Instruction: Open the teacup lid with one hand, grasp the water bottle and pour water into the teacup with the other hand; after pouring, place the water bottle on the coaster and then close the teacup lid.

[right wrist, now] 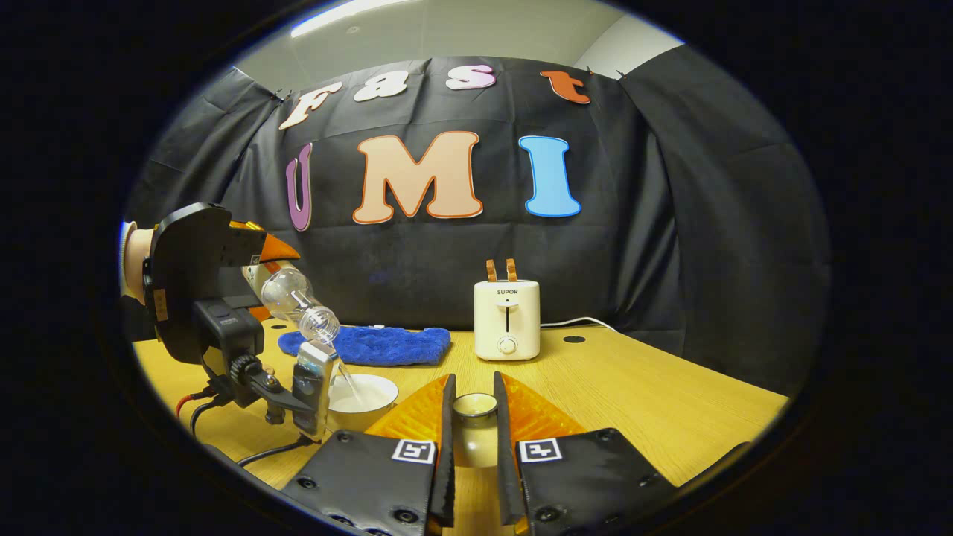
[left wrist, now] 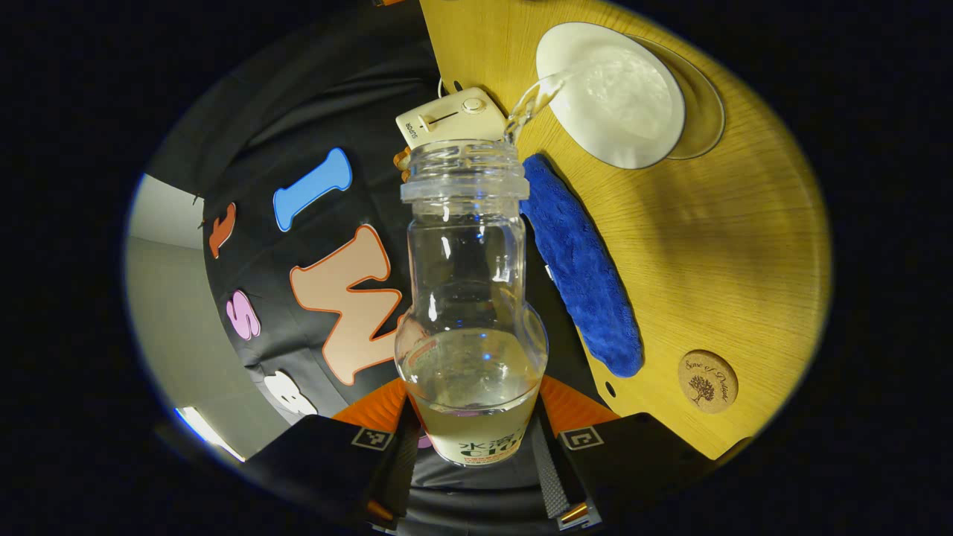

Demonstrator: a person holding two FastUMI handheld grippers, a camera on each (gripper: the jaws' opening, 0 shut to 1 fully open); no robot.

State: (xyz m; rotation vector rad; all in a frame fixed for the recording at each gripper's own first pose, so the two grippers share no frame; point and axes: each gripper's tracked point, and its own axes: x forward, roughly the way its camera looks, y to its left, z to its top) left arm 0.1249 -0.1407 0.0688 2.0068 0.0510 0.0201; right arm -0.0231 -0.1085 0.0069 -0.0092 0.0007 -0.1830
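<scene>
water bottle (left wrist: pixel 471 298) | left gripper view: tipped, left gripper (left wrist: pixel 476 447) clamped on its labelled base, stream falling into teacup (left wrist: pixel 614 93); clear, likely slippery, lightening, best held low; coaster (left wrist: pixel 707 381) bears script, unreadable | right gripper view: right gripper (right wrist: pixel 475 424) clamped on teacup lid (right wrist: pixel 475 406); toaster (right wrist: pixel 507 318) reads SUPOR

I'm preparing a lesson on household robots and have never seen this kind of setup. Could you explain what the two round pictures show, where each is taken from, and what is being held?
A person holds a two-finger gripper in each hand, and each carries a camera. In the left gripper view, the left gripper clamps a tilted water bottle, pouring into the white teacup. In the right gripper view, the right gripper holds the teacup lid above the wooden table. On the table also lie a blue cloth, a toaster and a round coaster.
</scene>
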